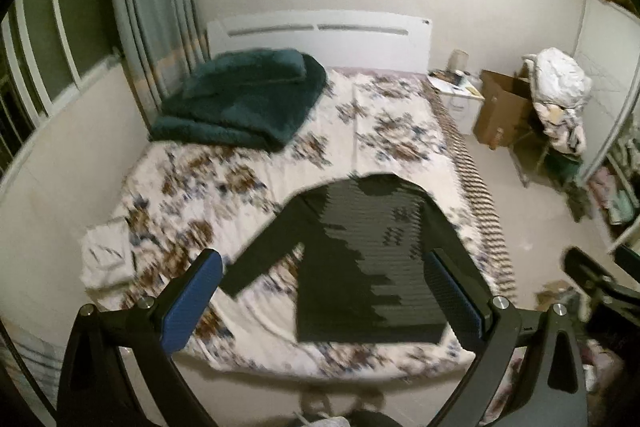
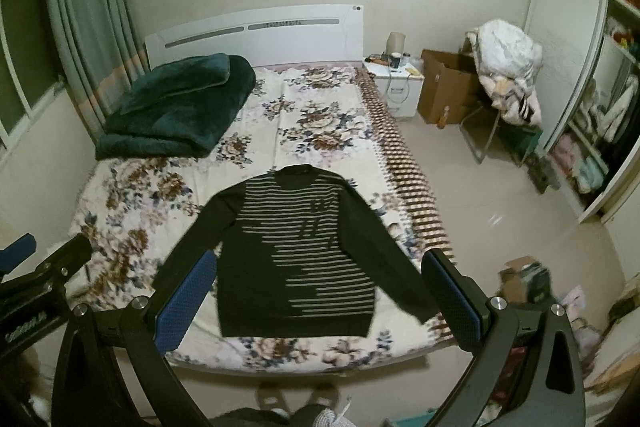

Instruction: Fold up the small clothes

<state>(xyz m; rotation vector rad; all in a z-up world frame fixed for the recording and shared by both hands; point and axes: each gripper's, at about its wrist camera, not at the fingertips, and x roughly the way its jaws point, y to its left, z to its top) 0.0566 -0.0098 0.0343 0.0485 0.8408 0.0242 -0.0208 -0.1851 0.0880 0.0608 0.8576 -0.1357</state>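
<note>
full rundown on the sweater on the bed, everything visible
The sweater is dark, black or very dark green, with long sleeves, a round neck and thin grey stripes across the chest that thin out toward one side, plus a small unreadable mark. It looks like a knit. It lies flat and unfolded, front up, both sleeves spread diagonally outward, hem toward the foot of the bed, on the floral sheet. Neither gripper touches it.
</note>
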